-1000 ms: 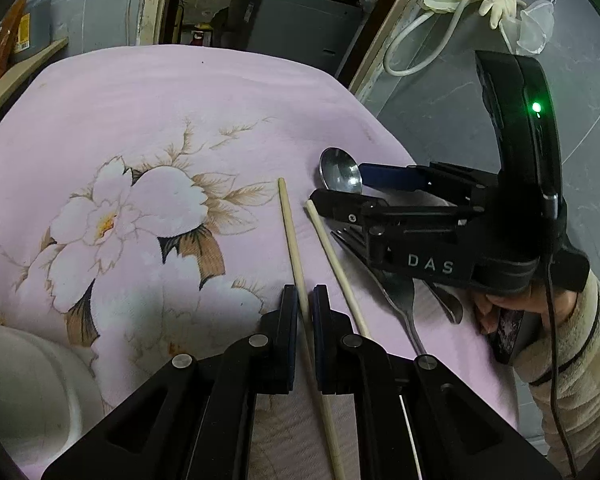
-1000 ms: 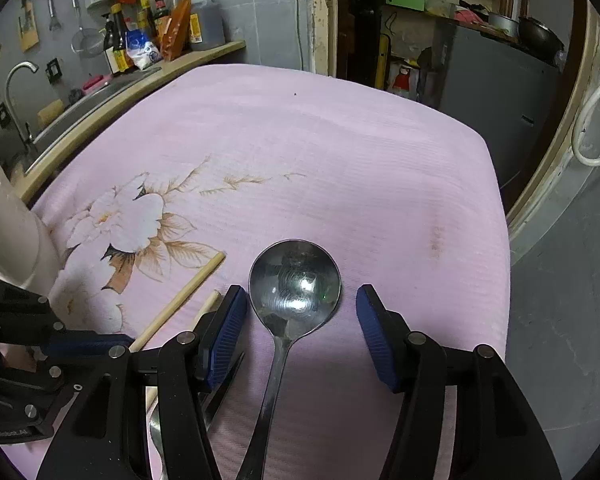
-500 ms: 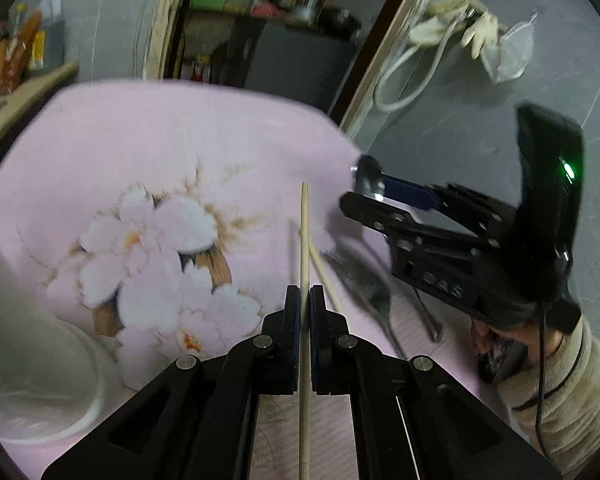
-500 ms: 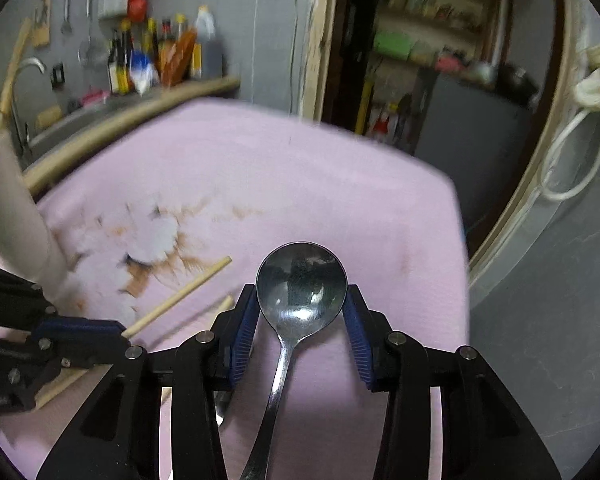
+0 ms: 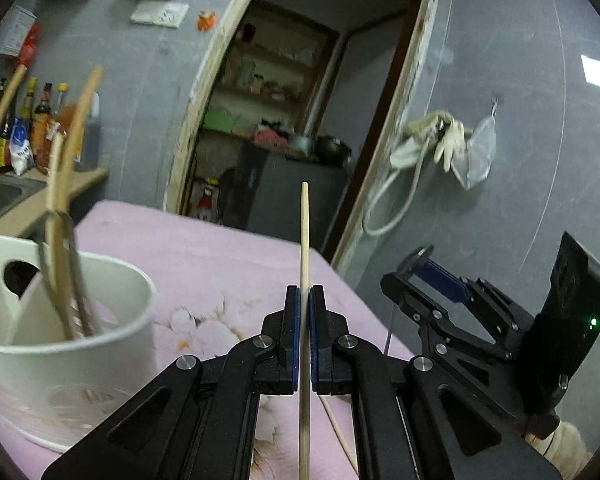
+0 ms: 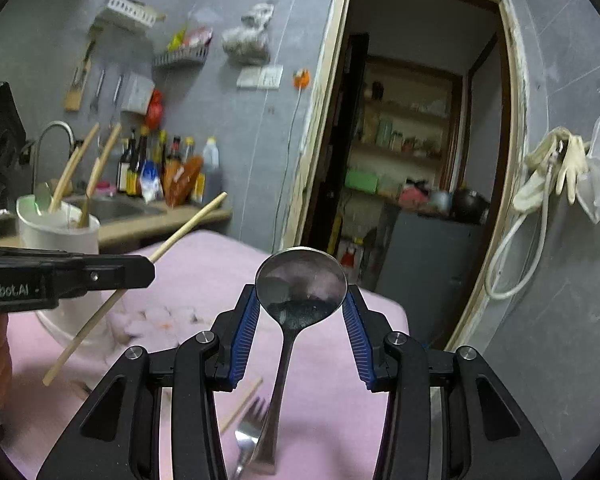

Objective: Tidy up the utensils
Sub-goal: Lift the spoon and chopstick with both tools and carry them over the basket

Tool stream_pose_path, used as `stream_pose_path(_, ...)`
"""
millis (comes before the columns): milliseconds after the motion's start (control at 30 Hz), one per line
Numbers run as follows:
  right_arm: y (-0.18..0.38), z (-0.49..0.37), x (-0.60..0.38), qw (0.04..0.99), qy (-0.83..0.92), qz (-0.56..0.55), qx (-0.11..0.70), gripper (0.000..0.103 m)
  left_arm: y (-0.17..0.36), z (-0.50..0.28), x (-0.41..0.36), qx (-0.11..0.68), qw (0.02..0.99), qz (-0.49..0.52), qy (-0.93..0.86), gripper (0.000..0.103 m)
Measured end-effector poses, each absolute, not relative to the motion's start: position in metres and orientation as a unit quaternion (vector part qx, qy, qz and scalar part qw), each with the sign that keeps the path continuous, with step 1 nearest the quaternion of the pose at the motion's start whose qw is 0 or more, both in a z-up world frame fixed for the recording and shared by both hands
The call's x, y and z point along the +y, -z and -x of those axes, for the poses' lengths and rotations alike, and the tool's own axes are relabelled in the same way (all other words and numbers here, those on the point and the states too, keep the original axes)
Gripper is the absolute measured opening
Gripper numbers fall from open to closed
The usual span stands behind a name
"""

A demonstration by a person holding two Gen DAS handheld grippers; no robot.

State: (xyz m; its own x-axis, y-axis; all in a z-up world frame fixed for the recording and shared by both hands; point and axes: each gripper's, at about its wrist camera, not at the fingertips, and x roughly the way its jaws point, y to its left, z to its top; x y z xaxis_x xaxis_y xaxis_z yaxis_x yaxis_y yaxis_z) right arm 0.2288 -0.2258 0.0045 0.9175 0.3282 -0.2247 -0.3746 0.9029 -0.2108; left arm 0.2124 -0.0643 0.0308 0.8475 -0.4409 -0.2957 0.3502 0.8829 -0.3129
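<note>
Left wrist view: left gripper (image 5: pixel 304 320) clamped narrow on a wooden chopstick (image 5: pixel 304 240), blue pads (image 5: pixel 295 328) pressed to either side, stick upright along the fingers, tip raised above the far edge of the pink floral cloth (image 5: pixel 220 264), lower end cut off by the frame bottom. White utensil holder (image 5: pixel 80 344) near the left edge of the cloth, divided inside, holding blurred wooden handles (image 5: pixel 76 120) and something metallic, kind unclear; left part cut off by the lens rim. Second chopstick (image 5: pixel 340 436) lying on the cloth beneath the fingers, mostly hidden. Right gripper (image 5: pixel 416 276) off the cloth's right edge, raised, seen side-on; what sits between its fingers hard to make out here, only a thin dark rim and stem. Right wrist view: right gripper (image 6: pixel 301 312) closed on the bowl of a metal spoon (image 6: pixel 301 284), blue pads (image 6: pixel 249 320) touching both sides of the bowl, handle running down toward the camera, end blurred. Fork (image 6: pixel 247 432) on the cloth (image 6: pixel 220 272) beneath, tines only, remainder hidden behind the fingers. Part of the second chopstick (image 6: pixel 240 406) beside it. Left gripper's black finger at left, held chopstick (image 6: pixel 140 280) slanting through it. Holder (image 6: pixel 60 232) behind, partly hidden.
</note>
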Motion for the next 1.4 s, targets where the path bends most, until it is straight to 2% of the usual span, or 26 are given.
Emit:
stream_pose_path(367,-0.061,-0.2,-0.206,0.971,-0.214,0.108,0.023,0.04,-0.08,-0.194,-0.011,0.087,0.968,0.147,0.182,0.002)
stream_pose_path(767,-0.114,-0.188,-0.131,0.953,-0.292,0.055,-0.059,0.04,-0.119,-0.175,0.093,0.002,0.98,0.18,0.084,0.002)
stream_pose_path(1067,-0.107,-0.196,-0.088,0.944,-0.322,0.011,-0.076,0.04,-0.102,-0.182,0.16,-0.001,0.973,0.23,0.023,0.002)
stream_pose_path(1400,-0.066,-0.219,-0.088,0.946,-0.318,-0.029,-0.048,0.04,-0.067,-0.195,0.155,-0.005,0.972,0.231,-0.046,0.002)
